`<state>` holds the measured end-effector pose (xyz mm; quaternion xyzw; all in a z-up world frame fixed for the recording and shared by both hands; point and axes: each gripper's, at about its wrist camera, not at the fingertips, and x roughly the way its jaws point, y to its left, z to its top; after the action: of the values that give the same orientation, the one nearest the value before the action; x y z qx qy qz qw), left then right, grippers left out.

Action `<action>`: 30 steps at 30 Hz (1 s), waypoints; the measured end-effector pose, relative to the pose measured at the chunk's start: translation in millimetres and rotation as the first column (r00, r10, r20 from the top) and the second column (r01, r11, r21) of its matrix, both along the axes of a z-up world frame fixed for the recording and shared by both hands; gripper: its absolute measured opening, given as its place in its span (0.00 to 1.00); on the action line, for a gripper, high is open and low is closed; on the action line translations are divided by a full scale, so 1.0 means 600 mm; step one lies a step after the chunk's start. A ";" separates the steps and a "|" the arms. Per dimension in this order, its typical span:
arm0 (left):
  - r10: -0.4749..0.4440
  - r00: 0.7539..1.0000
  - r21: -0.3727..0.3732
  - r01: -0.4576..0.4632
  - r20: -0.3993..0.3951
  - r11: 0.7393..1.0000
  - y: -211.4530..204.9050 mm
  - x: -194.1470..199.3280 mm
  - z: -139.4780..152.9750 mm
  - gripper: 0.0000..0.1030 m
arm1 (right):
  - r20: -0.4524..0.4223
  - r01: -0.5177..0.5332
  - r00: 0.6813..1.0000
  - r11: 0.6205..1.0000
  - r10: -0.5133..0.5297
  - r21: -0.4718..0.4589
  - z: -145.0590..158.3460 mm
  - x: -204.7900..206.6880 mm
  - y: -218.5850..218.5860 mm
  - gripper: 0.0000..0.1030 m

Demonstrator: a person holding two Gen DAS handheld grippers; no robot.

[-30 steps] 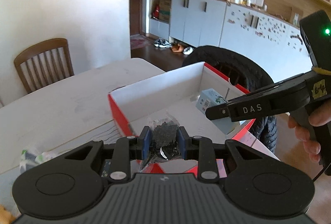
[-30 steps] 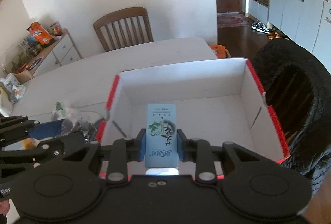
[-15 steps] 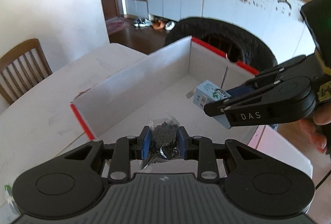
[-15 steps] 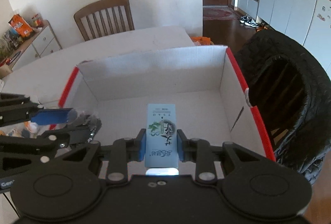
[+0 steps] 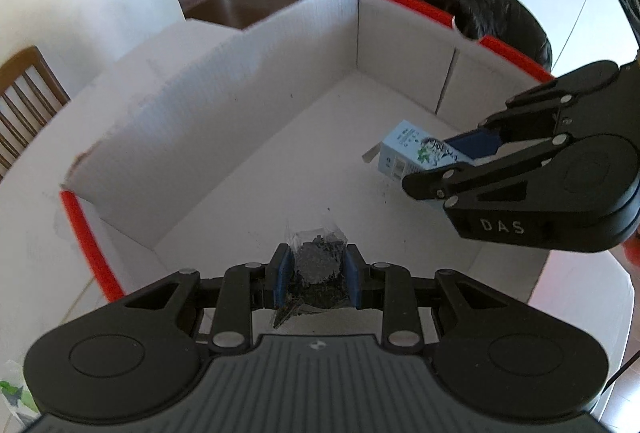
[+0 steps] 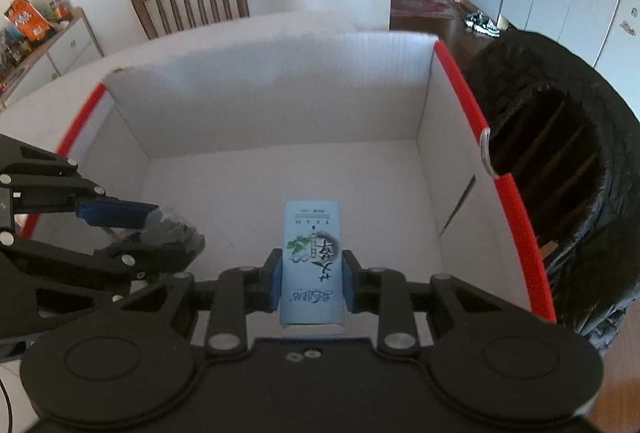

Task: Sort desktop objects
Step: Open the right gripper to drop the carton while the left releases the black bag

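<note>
Over the box (image 6: 280, 89), the left gripper (image 5: 318, 275) pinches a dark bag (image 5: 318, 265), contents unclear; the right gripper (image 6: 310, 281) clamps a carton (image 6: 312, 253) lengthwise along its fingers.

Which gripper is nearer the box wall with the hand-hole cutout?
Right. The right gripper, shut on the blue carton, hangs close beside the cutout wall. The left gripper, shut on the dark bag, sits across the box floor from it.

Box (image 6: 280, 89) floor lies bare and wide ahead; its tall walls fence every side, open only from above. Left gripper (image 6: 176, 233) crowds the right gripper's (image 6: 310, 273) left flank.
</note>
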<state>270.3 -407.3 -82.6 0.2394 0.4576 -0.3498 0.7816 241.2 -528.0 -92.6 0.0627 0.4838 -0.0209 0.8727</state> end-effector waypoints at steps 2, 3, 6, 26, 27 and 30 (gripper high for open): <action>-0.004 1.000 0.010 0.005 -0.020 1.000 -0.002 0.004 -0.007 0.26 | -0.017 -0.007 1.000 1.000 0.007 -0.005 -0.006 0.004 -0.002 0.27; -0.007 1.000 0.015 0.007 -0.025 1.000 -0.004 0.005 -0.010 0.26 | -0.023 -0.010 1.000 1.000 0.010 -0.008 -0.008 0.005 -0.003 0.27; -0.013 0.999 0.027 0.014 -0.041 1.000 -0.006 0.009 -0.018 0.26 | -0.037 -0.019 0.999 1.000 0.018 -0.012 -0.013 0.009 -0.002 0.27; -0.014 0.995 0.096 0.024 -0.099 0.995 -0.013 0.021 -0.035 0.27 | -0.081 -0.031 0.996 0.999 0.032 0.012 -0.018 0.015 0.003 0.31; -0.011 0.995 0.096 0.021 -0.099 0.995 -0.012 0.020 -0.034 0.28 | -0.078 -0.033 0.996 0.999 0.034 0.013 -0.017 0.014 -0.001 0.32; 0.010 0.995 0.087 -0.001 -0.102 0.996 -0.005 0.019 -0.030 0.31 | -0.069 -0.037 0.997 0.999 0.038 0.019 -0.011 0.013 0.000 0.34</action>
<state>281.7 -410.6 -100.8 0.2538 0.5125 -0.3393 0.7468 248.8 -528.1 -99.1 0.0604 0.5152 -0.0023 0.8550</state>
